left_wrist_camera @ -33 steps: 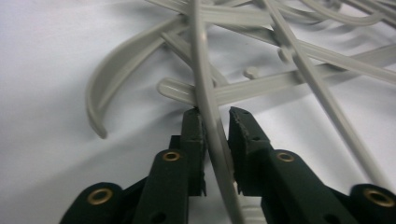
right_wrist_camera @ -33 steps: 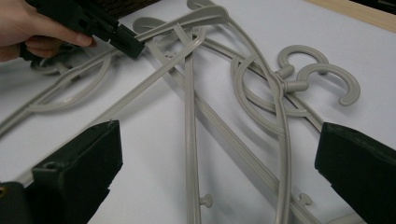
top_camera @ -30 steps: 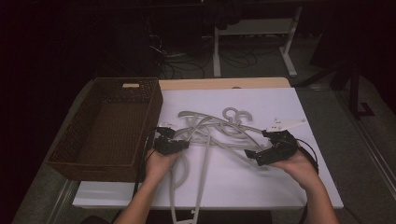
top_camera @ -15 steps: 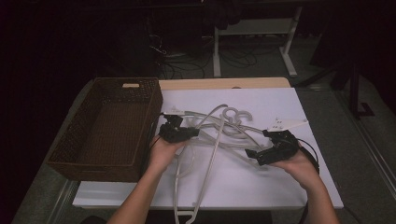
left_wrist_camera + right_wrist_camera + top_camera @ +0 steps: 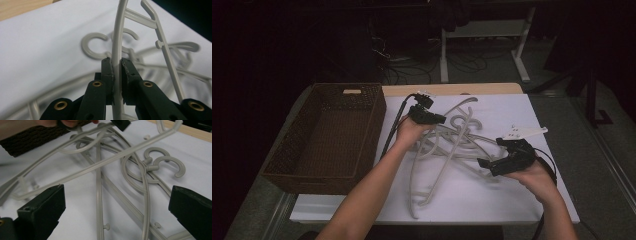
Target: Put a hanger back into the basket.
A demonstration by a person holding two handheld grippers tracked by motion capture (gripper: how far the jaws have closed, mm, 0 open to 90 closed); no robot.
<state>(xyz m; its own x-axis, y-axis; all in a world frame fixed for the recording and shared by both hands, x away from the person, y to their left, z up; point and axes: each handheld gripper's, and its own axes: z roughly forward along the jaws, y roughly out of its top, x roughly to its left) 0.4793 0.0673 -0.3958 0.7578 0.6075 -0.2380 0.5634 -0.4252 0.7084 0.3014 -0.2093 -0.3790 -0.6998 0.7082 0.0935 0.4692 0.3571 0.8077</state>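
Observation:
Several pale grey plastic hangers (image 5: 467,142) lie tangled on the white table top (image 5: 522,110). My left gripper (image 5: 438,119) is raised over the pile's far left part and is shut on the thin arm of one hanger (image 5: 413,172), which hangs tilted, its lower end toward the front edge. In the left gripper view the black pads (image 5: 110,72) pinch that hanger's arm (image 5: 116,45), left gripper (image 5: 117,68). My right gripper (image 5: 492,156) rests at the pile's right side. Its jaws stand wide apart, right gripper (image 5: 117,202), with the lying hangers (image 5: 146,167) beyond them and nothing gripped.
A dark woven basket (image 5: 287,167) stands left of the white top, close to my left forearm. A bare wooden strip (image 5: 452,89) runs along the far edge. Beyond the table are dark floor, cables and a white desk frame (image 5: 484,30).
My left gripper has risen and moved toward the far side of the table, pulling the gripped hanger up out of the pile. The right gripper has stayed in place.

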